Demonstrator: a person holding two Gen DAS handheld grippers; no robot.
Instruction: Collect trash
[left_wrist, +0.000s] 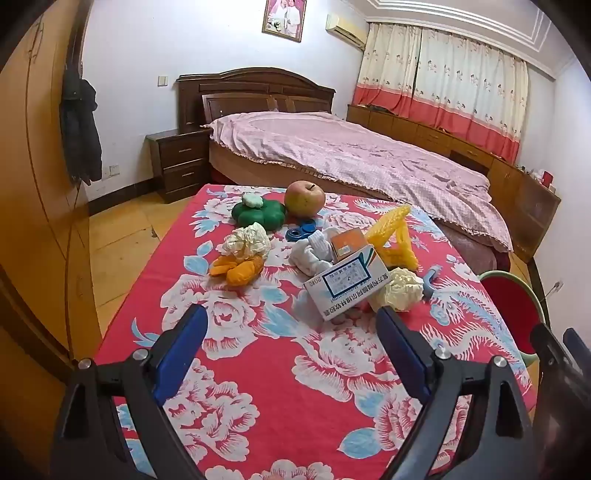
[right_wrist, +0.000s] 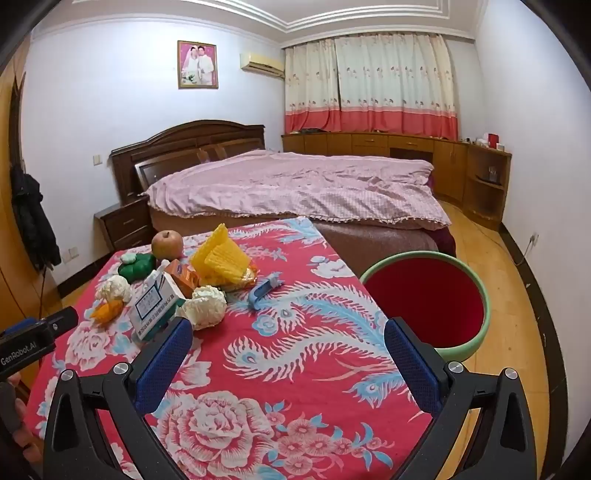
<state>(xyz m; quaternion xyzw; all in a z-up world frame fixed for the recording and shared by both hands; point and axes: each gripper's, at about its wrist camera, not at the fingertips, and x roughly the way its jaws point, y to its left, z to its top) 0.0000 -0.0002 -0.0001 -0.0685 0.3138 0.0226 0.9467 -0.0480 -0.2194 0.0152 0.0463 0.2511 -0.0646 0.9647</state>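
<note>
A heap of items lies on the red flowered tablecloth (left_wrist: 266, 369): a white medicine box (left_wrist: 345, 286), two crumpled paper balls (left_wrist: 248, 240) (left_wrist: 399, 290), an orange box (left_wrist: 349, 242), orange peel (left_wrist: 236, 269) and a white sock (left_wrist: 310, 251). My left gripper (left_wrist: 291, 328) hovers open just short of the medicine box, nothing between its fingers. In the right wrist view, the right gripper (right_wrist: 288, 339) is open over bare cloth, right of the medicine box (right_wrist: 155, 306) and a paper ball (right_wrist: 207, 302). A round bin (right_wrist: 424, 299), red inside with a green rim, stands beside the table on the right.
An apple (left_wrist: 304, 199), a green flower-shaped box (left_wrist: 258, 214), a yellow lattice stand (left_wrist: 395, 236), blue caps (left_wrist: 301, 230) and a blue clip (right_wrist: 264, 290) also sit on the table. A pink-covered bed (right_wrist: 295, 188) lies beyond, a wardrobe (left_wrist: 33, 184) at left.
</note>
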